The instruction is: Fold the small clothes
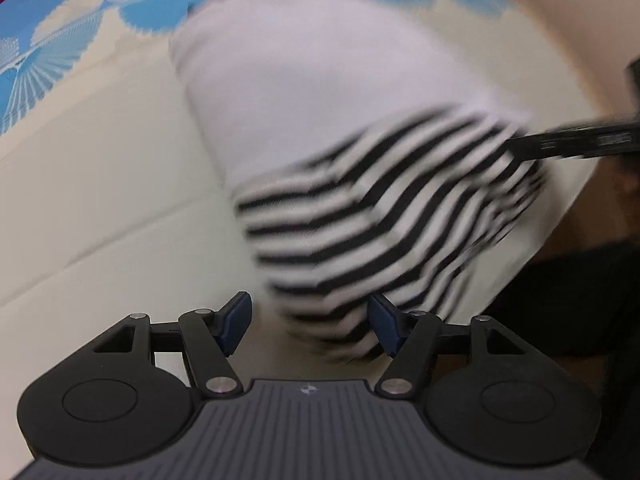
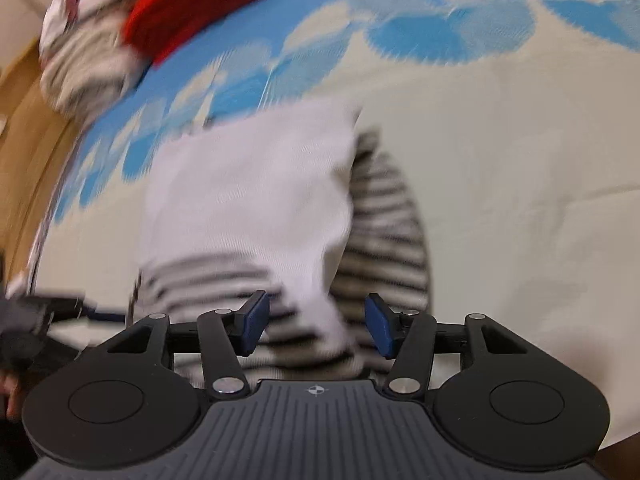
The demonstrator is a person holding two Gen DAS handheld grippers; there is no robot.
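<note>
A small garment (image 1: 360, 184), plain white at the top and black-and-white striped below, lies on a cream cloth; both views are blurred by motion. My left gripper (image 1: 310, 326) is open, and the striped hem lies between and just beyond its blue pads. My right gripper (image 2: 316, 326) is open over the striped end of the same garment (image 2: 256, 200), with cloth lying between its pads. The right gripper's black fingers (image 1: 576, 142) reach the garment's right edge in the left wrist view. The left gripper (image 2: 80, 308) shows at the left of the right wrist view.
The cream cloth (image 1: 100, 184) has a blue and white patterned border (image 2: 400, 28) at the far side. A heap of other clothes, red (image 2: 192, 4) and pale, lies at the far left. A wooden floor (image 2: 28, 128) shows past the left edge.
</note>
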